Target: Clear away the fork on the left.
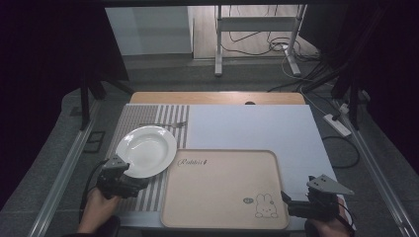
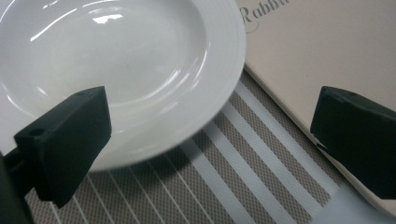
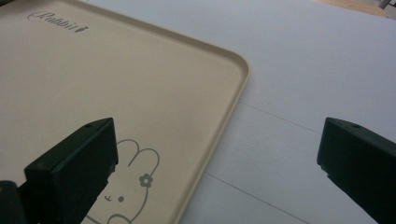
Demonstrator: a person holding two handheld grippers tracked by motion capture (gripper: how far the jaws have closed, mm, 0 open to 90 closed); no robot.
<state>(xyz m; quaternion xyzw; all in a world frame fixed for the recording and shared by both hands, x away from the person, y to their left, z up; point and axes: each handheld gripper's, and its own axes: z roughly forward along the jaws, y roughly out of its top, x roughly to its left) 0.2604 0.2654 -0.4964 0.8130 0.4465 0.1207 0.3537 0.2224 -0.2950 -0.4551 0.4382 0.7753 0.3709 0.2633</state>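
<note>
1. High view: left gripper (image 1: pixel 129 178) sits at the near-left rim of the white plate (image 1: pixel 146 150), which lies on the striped placemat (image 1: pixel 157 190), just left of the beige tray (image 1: pixel 225 190). Looks like the step is grabbing the plate, prob. to move it onto the tray. Fork (image 1: pixel 165 124) lies beyond the plate, apart from it. Right gripper (image 1: pixel 290 203) hovers at the tray's near-right corner, holding nothing. Left forearm comes in from bottom-left, hand (image 1: pixel 101 202) wrapped round the grip; right hand low at the bottom edge, grey plate on top of its gripper.

2. Left gripper view: jaws wide apart, nothing between them yet. Left jaw overlaps the plate (image 2: pixel 116 70) rim, right jaw is over the tray (image 2: pixel 317 51) edge; placemat stripes (image 2: pixel 243 172) in the gap. To do it well: swing left so the rim sits centred between the jaws, one jaw under the lip and one above, close slowly. Glazed rim looks slippery, so bite deep, keep the plate level on lift. Can't tell if the left jaw touches the rim.

3. Right gripper view: jaws also spread wide, empty. Looks over the tray (image 3: pixel 140 93) corner w/ rabbit print (image 3: pixel 128 186) and white table sheet (image 3: pixel 303 93). Gripper tilted down, near the tray edge, not touching as far as I can tell. Could steady the tray if needed.
</note>
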